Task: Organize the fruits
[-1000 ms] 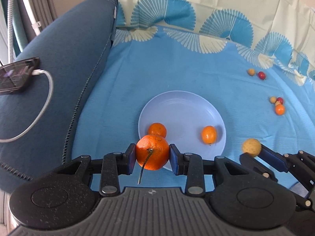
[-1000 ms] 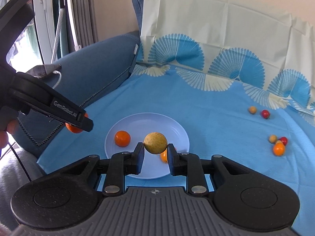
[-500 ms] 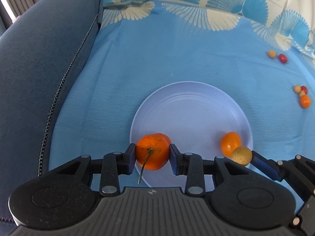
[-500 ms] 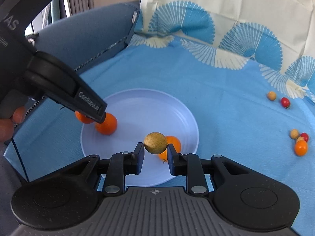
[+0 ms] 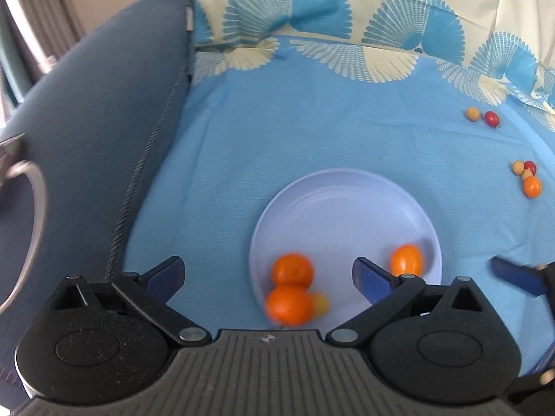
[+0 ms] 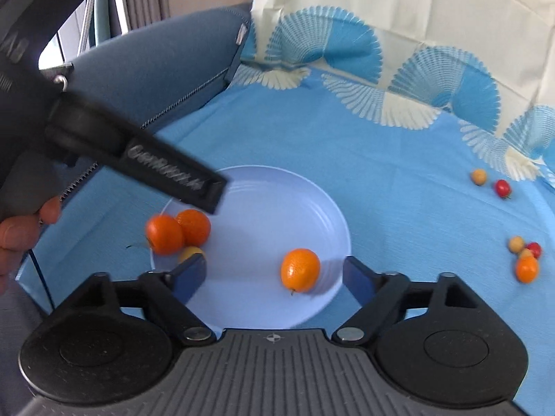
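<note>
Fig. legend, both wrist views, landmark = plate (image 5: 347,208), pale lilac, on the blue cloth (image 5: 277,131).

L gripper (image 5: 269,277): I see its jaws opening, spread wide, pads on nothing; released. Between them, blurred, at the plate's near-left rim: a mandarin (image 5: 288,304) touching a second mandarin (image 5: 292,270) just behind it, w/ a small yellow fruit (image 5: 321,305) tucked against the front one, toward plate centre. I can't tell if the front mandarin rests fully on the plate or on its rim.

R gripper (image 6: 274,275): jaws also opening, nothing pinched; released. An oval orange fruit, kumquat-like (image 6: 300,269), lies loose between its fingers on the plate's near-right part, touching neither pad. In this view the L gripper's finger crosses over the plate's left edge; a hand (image 6: 20,235) grips the tool at frame left.

Off the plate, well to its right on the cloth: cluster of a small orange fruit (image 6: 527,268), two tan ones and a red one (image 6: 534,249), touching or nearly so. Further back-right of the plate: a tan fruit (image 6: 478,176) beside a red one (image 6: 503,188), just apart.

Left of the plate: dark-blue sofa arm (image 5: 86,138).
</note>
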`<control>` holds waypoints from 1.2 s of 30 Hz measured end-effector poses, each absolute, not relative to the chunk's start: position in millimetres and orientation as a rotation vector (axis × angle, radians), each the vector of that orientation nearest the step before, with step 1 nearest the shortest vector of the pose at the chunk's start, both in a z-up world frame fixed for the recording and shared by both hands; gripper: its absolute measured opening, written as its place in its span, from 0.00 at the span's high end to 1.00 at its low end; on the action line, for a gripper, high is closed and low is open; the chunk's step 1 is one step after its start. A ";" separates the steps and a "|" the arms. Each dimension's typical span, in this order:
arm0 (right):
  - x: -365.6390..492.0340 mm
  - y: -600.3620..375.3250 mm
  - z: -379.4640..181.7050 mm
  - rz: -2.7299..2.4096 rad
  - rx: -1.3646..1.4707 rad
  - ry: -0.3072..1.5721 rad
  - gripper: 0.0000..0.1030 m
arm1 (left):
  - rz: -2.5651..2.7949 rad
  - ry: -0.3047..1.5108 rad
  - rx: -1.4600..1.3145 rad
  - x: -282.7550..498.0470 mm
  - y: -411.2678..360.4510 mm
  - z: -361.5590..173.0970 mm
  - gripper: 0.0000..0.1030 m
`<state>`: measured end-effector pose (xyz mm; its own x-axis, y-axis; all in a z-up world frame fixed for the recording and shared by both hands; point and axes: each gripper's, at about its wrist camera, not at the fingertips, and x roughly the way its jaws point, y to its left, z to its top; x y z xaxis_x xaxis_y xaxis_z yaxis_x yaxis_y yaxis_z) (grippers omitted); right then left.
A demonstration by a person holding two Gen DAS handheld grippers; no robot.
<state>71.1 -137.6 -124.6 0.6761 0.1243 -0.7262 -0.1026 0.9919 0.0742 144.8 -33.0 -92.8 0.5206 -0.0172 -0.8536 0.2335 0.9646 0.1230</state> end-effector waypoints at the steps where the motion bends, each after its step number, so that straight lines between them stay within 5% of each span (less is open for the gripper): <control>1: 63.5 -138.3 -119.0 0.118 0.035 0.815 0.10 | -0.138 1.017 0.235 135.8 -27.8 -89.3 0.00; 18: -70.3 -128.2 -46.6 0.019 0.110 0.663 0.01 | -0.095 0.970 0.143 -2.0 19.1 -40.1 0.00; 36: -121.6 -128.6 -18.9 -0.019 0.125 0.553 0.01 | -0.113 0.859 0.156 -42.7 18.6 -7.6 0.00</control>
